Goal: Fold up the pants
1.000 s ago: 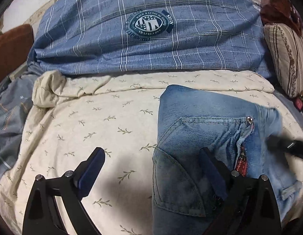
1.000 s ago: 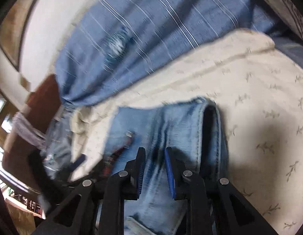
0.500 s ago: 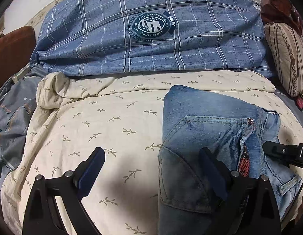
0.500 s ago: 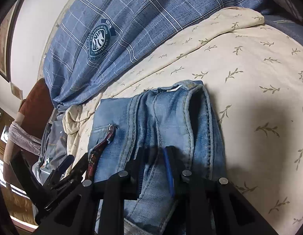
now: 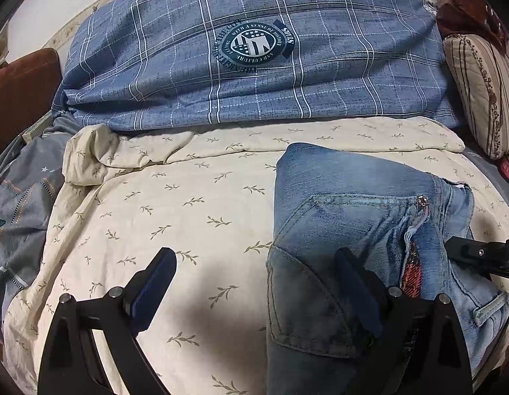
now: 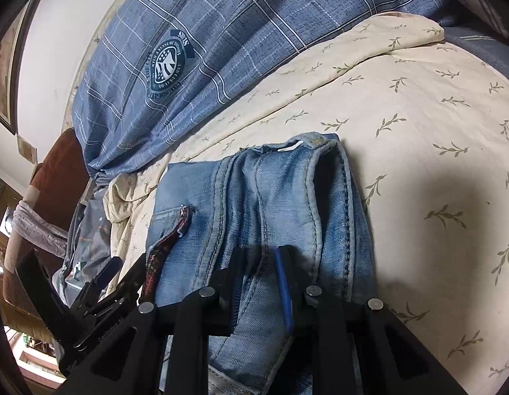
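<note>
Folded light-blue jeans (image 5: 353,217) lie on the cream leaf-print blanket (image 5: 188,210), back pocket and zipper up. My left gripper (image 5: 254,283) is open wide: its right finger rests over the jeans' left edge, its left finger over bare blanket. In the right wrist view the jeans (image 6: 274,197) lie with the waistband at the far end. My right gripper (image 6: 262,283) has its jaws nearly closed around a fold of denim near the jeans' near end. The right gripper's tip also shows at the right edge of the left wrist view (image 5: 478,256).
A blue plaid duvet (image 5: 254,65) with a round badge is piled at the back. A striped pillow (image 5: 478,92) stands at the right, grey bedding (image 5: 20,204) at the left. A brown headboard (image 6: 57,177) and the left gripper (image 6: 99,283) show in the right wrist view.
The right gripper has steadied after a blurred move and settled down onto the jeans. The left gripper stayed open and shifted slightly, the jeans sitting a bit further right in its view.
</note>
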A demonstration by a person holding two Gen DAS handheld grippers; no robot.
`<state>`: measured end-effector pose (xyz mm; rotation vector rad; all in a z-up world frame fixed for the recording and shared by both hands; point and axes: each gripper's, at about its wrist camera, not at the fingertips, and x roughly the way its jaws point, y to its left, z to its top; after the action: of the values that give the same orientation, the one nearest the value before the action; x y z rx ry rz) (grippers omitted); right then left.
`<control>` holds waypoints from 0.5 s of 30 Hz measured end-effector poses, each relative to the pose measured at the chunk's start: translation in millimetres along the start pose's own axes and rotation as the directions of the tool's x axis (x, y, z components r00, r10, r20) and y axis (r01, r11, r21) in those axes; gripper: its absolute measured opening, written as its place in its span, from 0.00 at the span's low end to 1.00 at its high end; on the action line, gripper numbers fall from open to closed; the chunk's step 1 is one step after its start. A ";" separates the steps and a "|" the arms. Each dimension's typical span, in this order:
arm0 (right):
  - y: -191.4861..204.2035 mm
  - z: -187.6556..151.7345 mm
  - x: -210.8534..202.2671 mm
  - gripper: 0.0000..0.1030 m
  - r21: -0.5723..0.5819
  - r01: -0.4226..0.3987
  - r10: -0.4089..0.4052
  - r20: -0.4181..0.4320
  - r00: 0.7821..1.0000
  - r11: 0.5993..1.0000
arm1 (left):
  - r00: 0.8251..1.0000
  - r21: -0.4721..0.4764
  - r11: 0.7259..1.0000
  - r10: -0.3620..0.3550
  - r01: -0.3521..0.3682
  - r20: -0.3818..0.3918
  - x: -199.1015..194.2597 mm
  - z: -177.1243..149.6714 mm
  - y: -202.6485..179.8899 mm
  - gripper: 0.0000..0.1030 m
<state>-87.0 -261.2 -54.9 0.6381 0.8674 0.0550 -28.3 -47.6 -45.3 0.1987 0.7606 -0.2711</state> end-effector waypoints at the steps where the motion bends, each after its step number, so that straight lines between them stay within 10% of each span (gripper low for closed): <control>1: 0.2 -0.1 -0.1 0.22 -0.001 0.001 -0.001 0.000 1.000 1.000 | 1.000 0.000 1.000 -0.001 0.001 0.000 0.1 -0.3 0.2 0.94; 15: -0.6 -1.7 -0.5 0.22 -0.012 0.001 -0.001 -0.003 1.000 1.000 | 1.000 -0.055 0.998 -0.017 0.016 -0.009 -0.1 -4.3 21.5 0.94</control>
<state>-88.7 -261.0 -55.7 0.6270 0.8697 0.0603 -24.4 -26.0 -46.6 0.1418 0.7788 -0.2648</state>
